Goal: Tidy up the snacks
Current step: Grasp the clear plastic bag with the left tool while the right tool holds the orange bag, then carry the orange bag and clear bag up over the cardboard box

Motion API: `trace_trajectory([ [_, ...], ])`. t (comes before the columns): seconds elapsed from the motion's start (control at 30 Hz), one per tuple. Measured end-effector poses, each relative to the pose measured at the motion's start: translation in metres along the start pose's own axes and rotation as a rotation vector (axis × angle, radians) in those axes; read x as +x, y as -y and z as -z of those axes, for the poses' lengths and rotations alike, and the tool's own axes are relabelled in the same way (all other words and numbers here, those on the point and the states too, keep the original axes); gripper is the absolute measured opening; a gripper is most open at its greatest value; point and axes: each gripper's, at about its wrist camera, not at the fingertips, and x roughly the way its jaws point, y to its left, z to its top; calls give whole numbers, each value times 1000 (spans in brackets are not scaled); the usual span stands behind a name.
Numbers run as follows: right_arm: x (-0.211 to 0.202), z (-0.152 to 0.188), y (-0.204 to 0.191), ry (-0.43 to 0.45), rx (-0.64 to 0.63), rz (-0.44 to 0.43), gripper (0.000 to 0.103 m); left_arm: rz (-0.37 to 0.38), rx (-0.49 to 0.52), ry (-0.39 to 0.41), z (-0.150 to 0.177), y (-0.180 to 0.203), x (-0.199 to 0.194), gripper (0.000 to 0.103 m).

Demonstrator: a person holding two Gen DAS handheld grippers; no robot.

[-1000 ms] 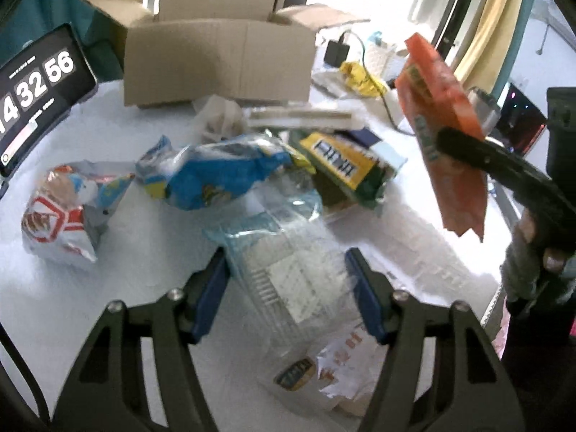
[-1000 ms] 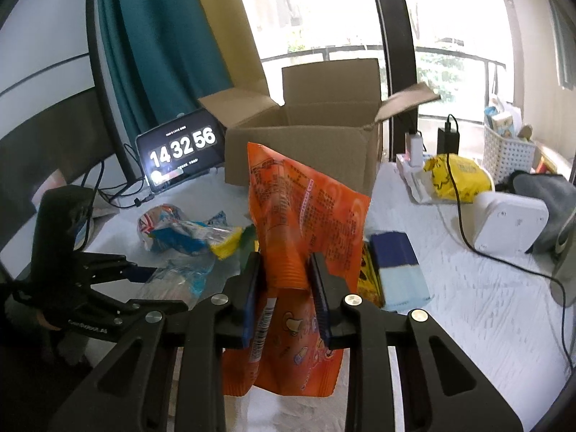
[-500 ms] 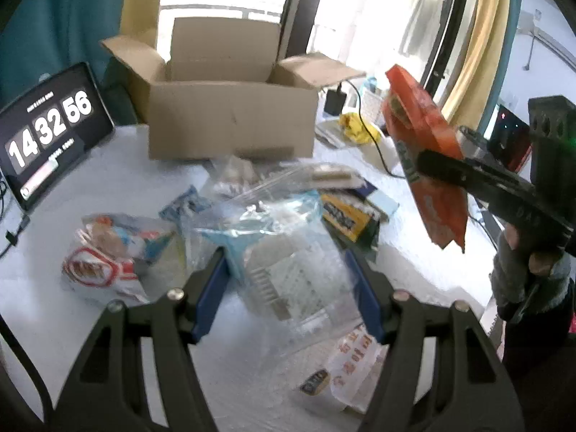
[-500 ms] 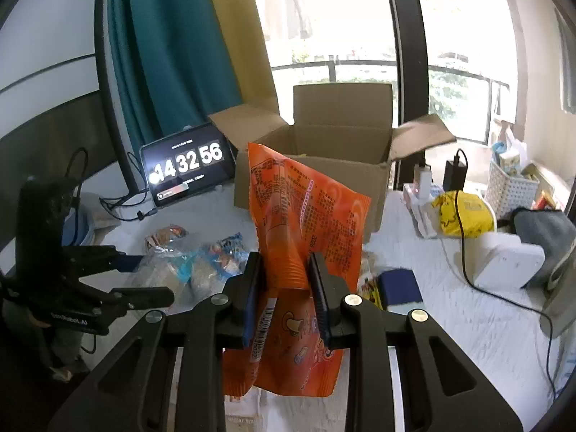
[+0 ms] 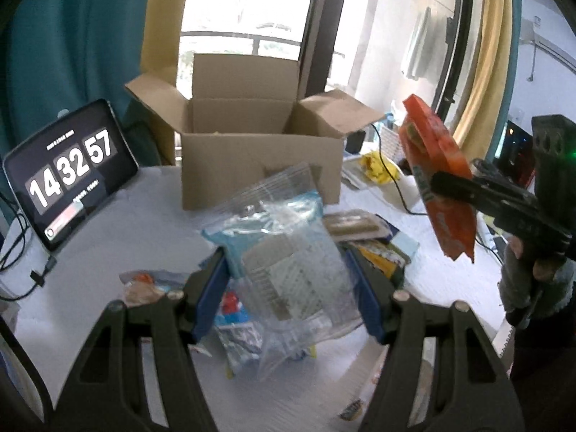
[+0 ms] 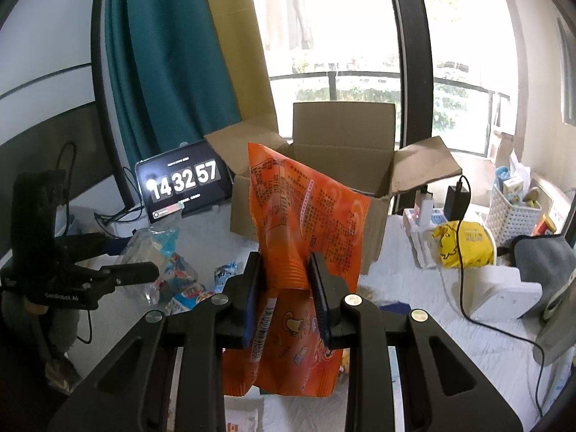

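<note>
Two packets are carried at once toward the open cardboard box [image 5: 252,151].

Left wrist view: the left tool [image 5: 289,288] pinches a clear zip bag [image 5: 288,252] between its blue pads, the bag held above loose snacks [image 5: 234,313] on the white surface [image 5: 108,223]. At right, the right tool [image 5: 453,183] holds an orange snack packet [image 5: 439,180] aloft, beside the box's right flap. Judgement: the bag's floppy top should clear the near wall before release; bringing one packet over the opening at a time would avoid a collision.

Right wrist view: the right tool [image 6: 286,288] is pressed onto the orange snack packet [image 6: 306,216], crumpling its middle, with the cardboard box [image 6: 342,165] directly behind. The left tool [image 6: 118,262] shows at left. A tablet clock [image 6: 183,183] stands by a teal curtain [image 6: 162,54]; a yellow bag [image 6: 464,244], white basket [image 6: 518,212] and cables lie to the right, before a bright balcony window [image 6: 342,28].
</note>
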Motion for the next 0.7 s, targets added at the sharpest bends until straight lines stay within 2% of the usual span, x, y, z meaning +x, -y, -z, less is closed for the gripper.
trace_trajectory([
  [0.7,31,-47,17,55,-45,17,29,-112,58,149,-71,-33,9,67],
])
